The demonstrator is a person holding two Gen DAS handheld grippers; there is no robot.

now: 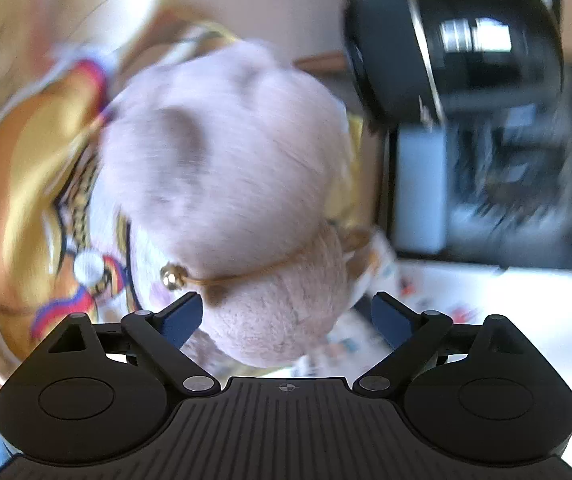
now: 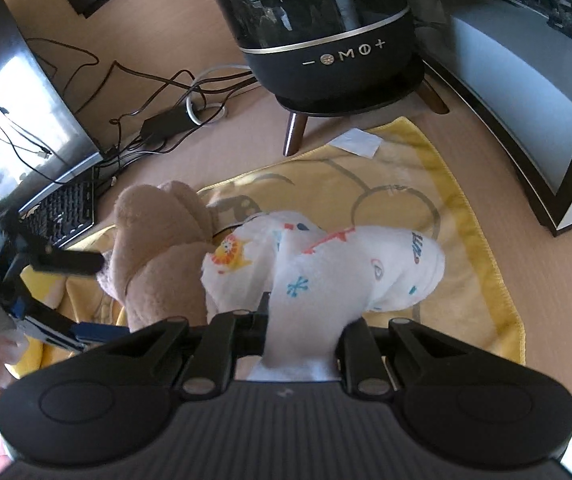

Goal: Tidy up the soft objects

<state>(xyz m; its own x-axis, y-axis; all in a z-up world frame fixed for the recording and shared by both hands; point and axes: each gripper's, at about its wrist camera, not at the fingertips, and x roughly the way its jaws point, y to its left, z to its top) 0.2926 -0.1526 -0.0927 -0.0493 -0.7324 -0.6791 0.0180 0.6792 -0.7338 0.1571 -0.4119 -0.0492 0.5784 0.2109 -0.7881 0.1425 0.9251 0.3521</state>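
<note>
A pale beige plush toy [image 1: 221, 168] with a thin collar and a gold bell [image 1: 171, 277] fills the blurred left wrist view. My left gripper [image 1: 286, 306] is open around the toy's lower part, its blue pads [image 1: 183, 318] beside the plush without squeezing it. From the right wrist the same toy [image 2: 157, 248] stands on a yellow blanket [image 2: 470, 240], with the left gripper [image 2: 113, 296] at its left side. My right gripper [image 2: 302, 322] is shut on a white cloth with cartoon prints [image 2: 326, 264], which hangs forward onto the blanket beside the toy.
A black round appliance on wooden legs [image 2: 326, 40] stands behind the blanket. Tangled cables [image 2: 157, 112], a keyboard [image 2: 65, 208] and a monitor [image 2: 13, 100] are at the left, and a dark-framed panel [image 2: 526, 100] at the right. A shiny gold patterned cloth [image 1: 25, 168] lies left of the toy.
</note>
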